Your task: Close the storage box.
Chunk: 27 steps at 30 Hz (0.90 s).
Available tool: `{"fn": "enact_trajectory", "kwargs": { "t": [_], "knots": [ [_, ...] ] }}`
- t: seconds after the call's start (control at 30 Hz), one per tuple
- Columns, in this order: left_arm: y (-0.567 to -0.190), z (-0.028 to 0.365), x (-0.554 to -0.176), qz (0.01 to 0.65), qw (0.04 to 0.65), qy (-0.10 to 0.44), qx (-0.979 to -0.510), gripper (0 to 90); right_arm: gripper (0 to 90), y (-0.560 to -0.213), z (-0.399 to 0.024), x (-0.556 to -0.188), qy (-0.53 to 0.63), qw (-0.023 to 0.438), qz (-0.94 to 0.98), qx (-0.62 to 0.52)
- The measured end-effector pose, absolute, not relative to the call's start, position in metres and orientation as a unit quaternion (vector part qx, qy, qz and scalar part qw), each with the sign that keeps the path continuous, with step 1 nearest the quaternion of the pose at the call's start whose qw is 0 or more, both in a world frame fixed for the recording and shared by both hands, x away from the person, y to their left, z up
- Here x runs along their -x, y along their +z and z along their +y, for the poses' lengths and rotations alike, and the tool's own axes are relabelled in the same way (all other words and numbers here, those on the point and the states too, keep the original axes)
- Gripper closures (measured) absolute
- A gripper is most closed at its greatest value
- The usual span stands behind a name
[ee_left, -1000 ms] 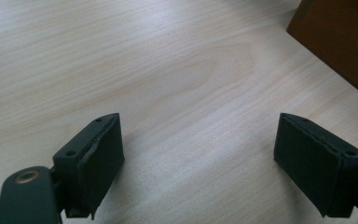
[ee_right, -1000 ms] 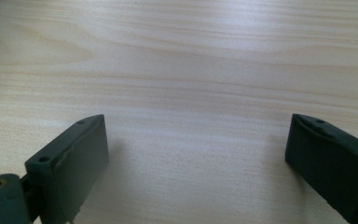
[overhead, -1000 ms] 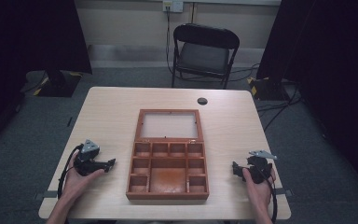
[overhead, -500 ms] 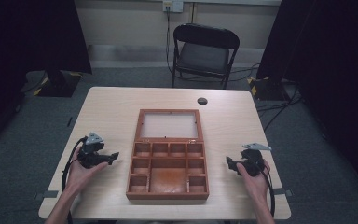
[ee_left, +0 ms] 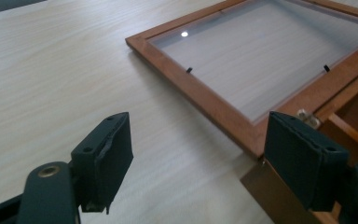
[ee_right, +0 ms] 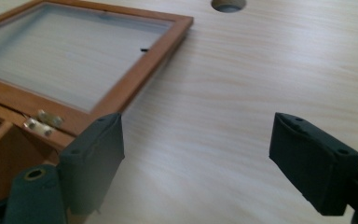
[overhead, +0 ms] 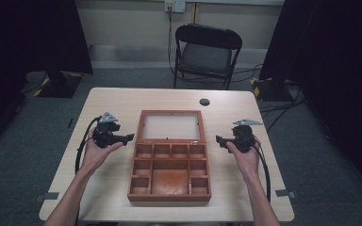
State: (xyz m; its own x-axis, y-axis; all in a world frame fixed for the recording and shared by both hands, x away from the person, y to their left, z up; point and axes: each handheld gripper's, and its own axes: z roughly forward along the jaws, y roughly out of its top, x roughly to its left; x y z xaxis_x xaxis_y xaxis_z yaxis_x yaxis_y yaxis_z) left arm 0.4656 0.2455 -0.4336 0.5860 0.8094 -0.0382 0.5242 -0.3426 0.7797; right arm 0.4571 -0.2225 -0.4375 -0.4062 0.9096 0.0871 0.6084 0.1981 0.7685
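**Op:** Right, box first. Wooden box (overhead: 169, 165) sits mid-table, its glazed lid (overhead: 170, 126) thrown fully open and lying flat on the table (overhead: 122, 101) beyond the hinges. Compartments look bare as far as I can see.

**Obs:** And the claws?

**Op:** Left claw (overhead: 129, 137) hangs just off the lid's left edge; right claw (overhead: 219, 140) just off its right edge, near the hinge line. Both have just been narrowing a little, yet both still stand agape, with nothing between the pads. In the left gripper view the lid frame (ee_left: 200, 93) passes by the far jaw; in the right gripper view a brass hinge (ee_right: 42, 122) lies just above the near jaw.

**Obs:** Risks?

**Op:** My judgement: I'm about to close the lid from both sides. If one claw lifts ahead of the other, the frame could twist on its hinges. A pad catching the glass pane rather than the wood could slip. If either grip lets go late, the lid may slam and shift the box.
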Motion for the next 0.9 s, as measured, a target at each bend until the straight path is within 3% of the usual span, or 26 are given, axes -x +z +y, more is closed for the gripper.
{"fn": "enact_trajectory", "kwargs": {
  "t": [0.2,0.5,0.9],
  "knots": [
    [-0.432,0.239,-0.487,0.445,0.429,0.138,-0.774,23.4,17.9,-0.435,-0.205,-0.485,0.388,0.177,0.748,-0.508],
    [-0.465,0.225,-0.503,0.470,0.417,0.080,-0.774,21.6,15.6,-0.455,-0.181,-0.508,0.396,0.118,0.764,-0.496],
    [-0.483,0.220,-0.517,0.492,0.437,0.027,-0.753,22.4,14.1,-0.476,-0.168,-0.527,0.400,0.045,0.752,-0.522]
  ]
}}
